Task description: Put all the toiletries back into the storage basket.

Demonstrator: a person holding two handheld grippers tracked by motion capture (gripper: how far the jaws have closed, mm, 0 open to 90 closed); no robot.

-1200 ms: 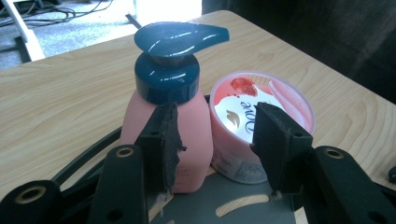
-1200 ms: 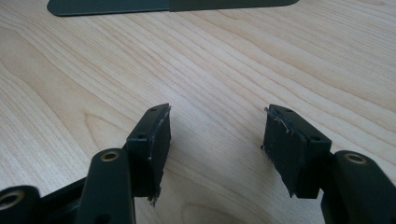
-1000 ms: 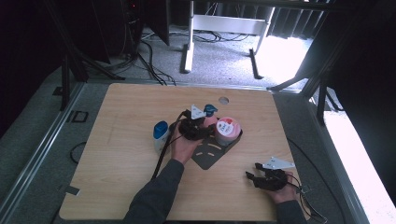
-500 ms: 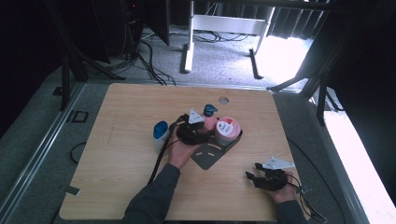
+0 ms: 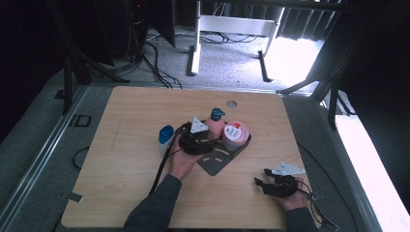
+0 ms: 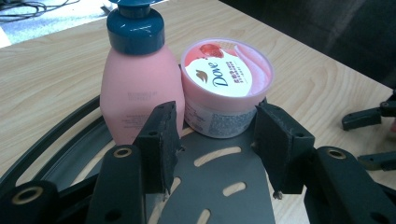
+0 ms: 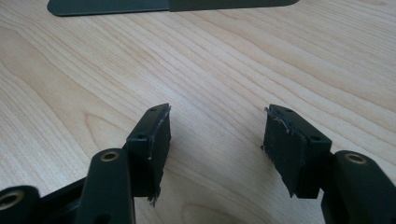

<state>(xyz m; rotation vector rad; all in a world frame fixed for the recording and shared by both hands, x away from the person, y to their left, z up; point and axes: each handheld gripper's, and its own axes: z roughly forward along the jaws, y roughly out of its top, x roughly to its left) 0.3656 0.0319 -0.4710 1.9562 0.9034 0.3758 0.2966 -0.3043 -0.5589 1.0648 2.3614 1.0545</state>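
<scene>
A blue-capped white bottle stands on the table. Just right of it, the left gripper hovers spread over the dark tray, before the pink bottle and Dove jar. The right gripper rests spread, empty.

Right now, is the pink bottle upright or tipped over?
Upright: the pink bottle stands on the dark tray, blue cap on top, beside the Dove jar.

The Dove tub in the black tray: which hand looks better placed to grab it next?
The left, most likely. The left gripper has open jaws right before the Dove tub, which stands beside the pink bottle in the black tray. The right gripper rests open on bare table, well away from it.
</scene>
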